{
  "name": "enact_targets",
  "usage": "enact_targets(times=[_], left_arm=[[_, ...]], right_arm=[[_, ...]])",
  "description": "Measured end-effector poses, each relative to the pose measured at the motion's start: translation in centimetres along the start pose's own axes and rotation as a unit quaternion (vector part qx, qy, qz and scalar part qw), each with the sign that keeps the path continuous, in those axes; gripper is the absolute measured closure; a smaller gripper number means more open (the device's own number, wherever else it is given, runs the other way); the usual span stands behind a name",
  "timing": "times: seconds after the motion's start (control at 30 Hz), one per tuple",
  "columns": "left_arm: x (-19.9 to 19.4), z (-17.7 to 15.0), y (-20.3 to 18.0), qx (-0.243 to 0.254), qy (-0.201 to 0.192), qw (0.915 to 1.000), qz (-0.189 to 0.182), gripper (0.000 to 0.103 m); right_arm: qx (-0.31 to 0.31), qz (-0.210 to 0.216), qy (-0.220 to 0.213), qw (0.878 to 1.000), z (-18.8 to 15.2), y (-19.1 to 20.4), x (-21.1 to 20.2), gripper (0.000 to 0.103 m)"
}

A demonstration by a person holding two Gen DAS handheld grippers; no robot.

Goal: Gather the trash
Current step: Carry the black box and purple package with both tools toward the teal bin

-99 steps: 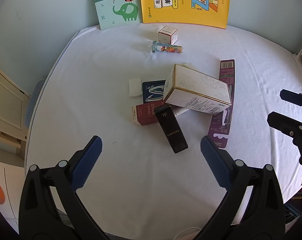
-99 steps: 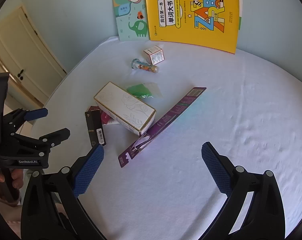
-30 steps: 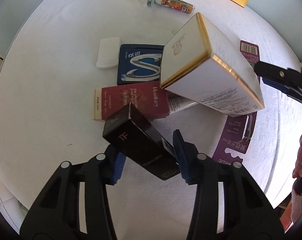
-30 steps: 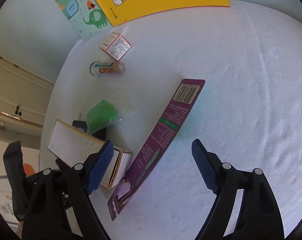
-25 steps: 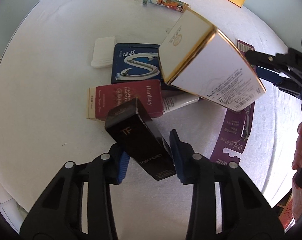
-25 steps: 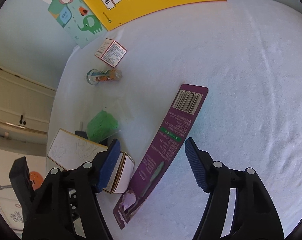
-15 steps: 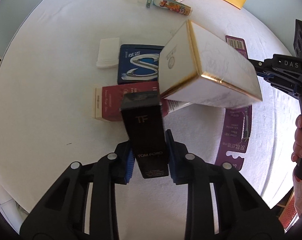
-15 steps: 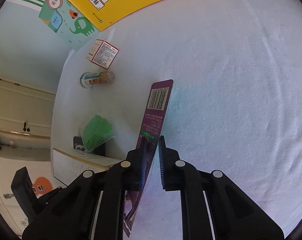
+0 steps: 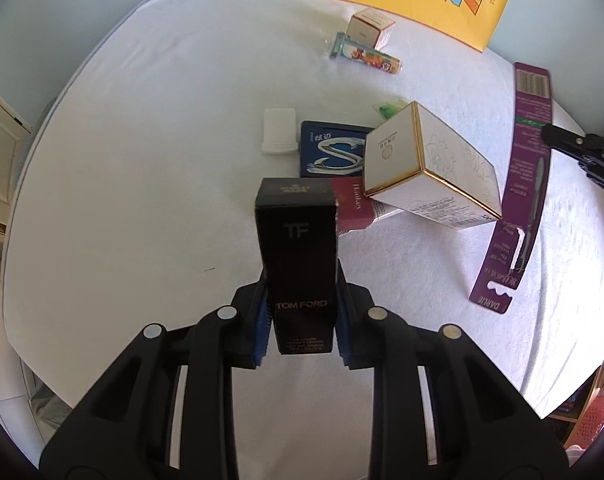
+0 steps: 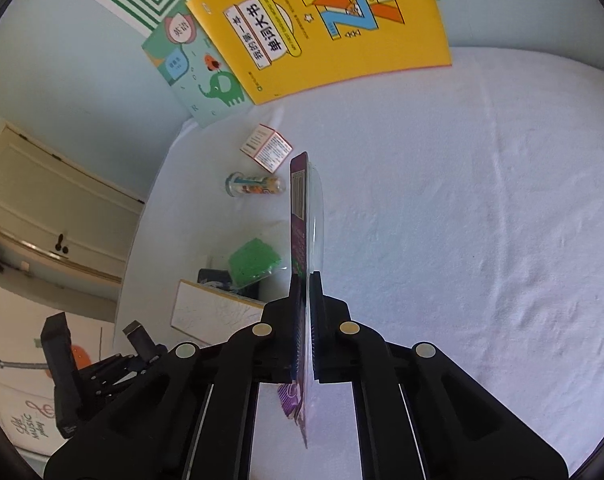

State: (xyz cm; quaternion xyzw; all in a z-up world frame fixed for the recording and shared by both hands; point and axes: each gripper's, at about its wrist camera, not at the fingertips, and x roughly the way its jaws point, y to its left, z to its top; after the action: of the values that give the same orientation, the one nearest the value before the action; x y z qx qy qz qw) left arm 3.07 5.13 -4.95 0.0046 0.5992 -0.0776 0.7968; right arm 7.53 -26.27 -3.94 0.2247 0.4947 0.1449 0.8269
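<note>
So right now two bits of trash are being held at once: the black Tom Ford lipstick box is pinched between the blue pads of the left gripper, gripped low on its long sides with the top end sticking out forward over the white tablecloth, and the purple Darlie toothbrush package is clamped edge-on in the right gripper, jaws nearly closed on the thin card and its clear blister. No bin is seen in either view, so where these get dropped can't be told from here. The rest is left in a heap mid-table: the white gold-edged carton is propped tilted on a dark red box and a blue pack, with a small white pad just beside them and a green bag tucked behind. A small printed box and a little tube are lying near the yellow book at the back. For the carry to go well, both items should probably be lifted clear before anything is swung sideways, since the long toothbrush card hangs out both ends of the jaws and could catch the carton. The grip on the lipstick box looks firm, though squeezing harder would likely just crush the cardboard. The card is floppy, so slow moves are probably safer.
</note>
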Motion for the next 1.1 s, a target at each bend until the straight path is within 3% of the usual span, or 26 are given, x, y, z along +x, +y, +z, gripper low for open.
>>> enact_targets(times=[0.13,0.37,0.53,0.7,0.93,1.1], left_arm=[[-1.7,-1.0,0.6,-0.009,-0.016,0.9998,0.004,0.079],[-4.2,-2.6,2.3,-0.039,-0.040,0.9982,0.020,0.079],[-6.0,-4.4,5.2,-0.079,-0.056,0.9947,0.036,0.079],[-8.1,-8.3,9.9,-0.138,-0.063,0.9865,0.062,0.079],[-10.3,-16.0,17.1,-0.245,-0.056,0.9621,0.105,0.079],[-11.4,-22.6,22.0,-0.332,-0.046,0.9337,0.127,0.079]], right_arm=[[-0.037,0.004,-0.028,0.999,-0.2,2.4,-3.0,0.099],[-0.106,0.047,-0.052,0.992,-0.6,8.5,-6.3,0.099],[-0.165,0.098,-0.037,0.981,-1.4,14.5,-6.0,0.099],[-0.219,0.158,0.004,0.963,-3.3,21.5,-3.2,0.099],[-0.299,0.226,0.084,0.923,-8.7,32.5,1.6,0.099],[-0.360,0.264,0.149,0.882,-14.2,40.7,5.4,0.099]])
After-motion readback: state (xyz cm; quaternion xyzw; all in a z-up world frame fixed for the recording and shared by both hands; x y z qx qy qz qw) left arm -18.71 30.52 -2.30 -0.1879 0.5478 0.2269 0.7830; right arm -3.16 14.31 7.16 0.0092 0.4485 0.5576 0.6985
